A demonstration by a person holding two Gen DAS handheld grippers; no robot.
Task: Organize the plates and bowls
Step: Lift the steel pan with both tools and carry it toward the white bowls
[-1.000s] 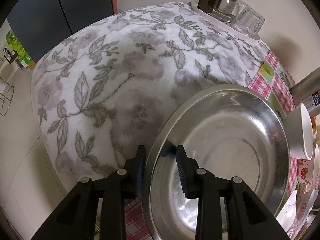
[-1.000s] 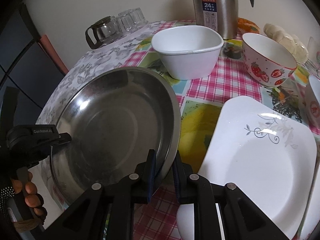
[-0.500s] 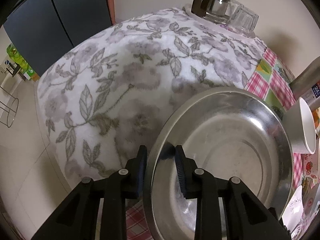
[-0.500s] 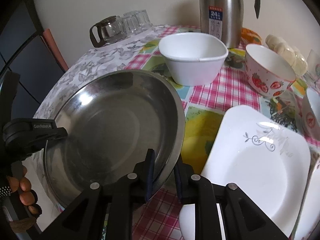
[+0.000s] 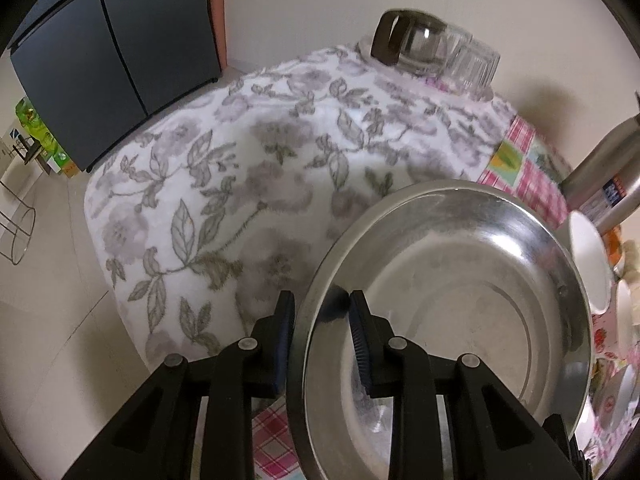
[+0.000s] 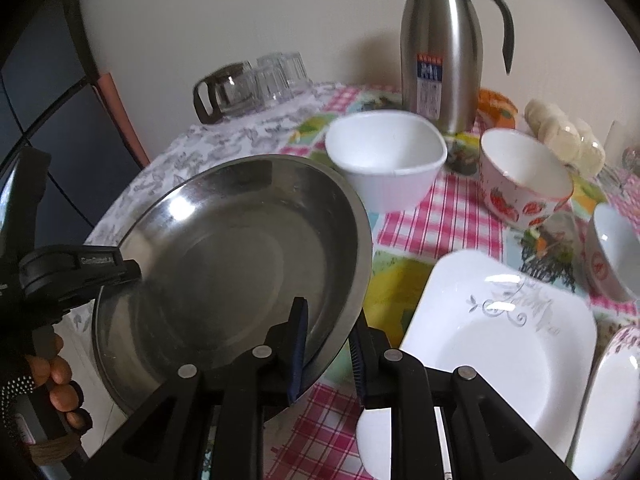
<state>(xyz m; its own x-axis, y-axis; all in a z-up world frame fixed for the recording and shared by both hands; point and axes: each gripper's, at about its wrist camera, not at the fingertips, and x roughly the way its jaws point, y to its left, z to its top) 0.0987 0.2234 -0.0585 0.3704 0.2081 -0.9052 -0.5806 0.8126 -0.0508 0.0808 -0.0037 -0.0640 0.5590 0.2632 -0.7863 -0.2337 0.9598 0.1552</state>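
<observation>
A large steel plate (image 6: 240,248) is held tilted above the table by both grippers. My left gripper (image 5: 320,328) is shut on its near left rim; the plate (image 5: 460,304) fills the lower right of that view. My right gripper (image 6: 326,340) is shut on the plate's right rim. The left gripper also shows in the right wrist view (image 6: 80,272), clamped on the far rim. A white square plate (image 6: 500,344) lies on the table right of the steel plate.
A white bowl (image 6: 388,160), a strawberry bowl (image 6: 520,180) and a steel thermos (image 6: 444,48) stand behind. Upturned glasses (image 6: 256,84) sit at the back left. A floral cloth (image 5: 240,160) covers the table's left side. More white dishes (image 6: 616,248) lie at the right.
Both grippers have lifted the steel plate higher above the table and tilted it more. Both grips are unchanged.
</observation>
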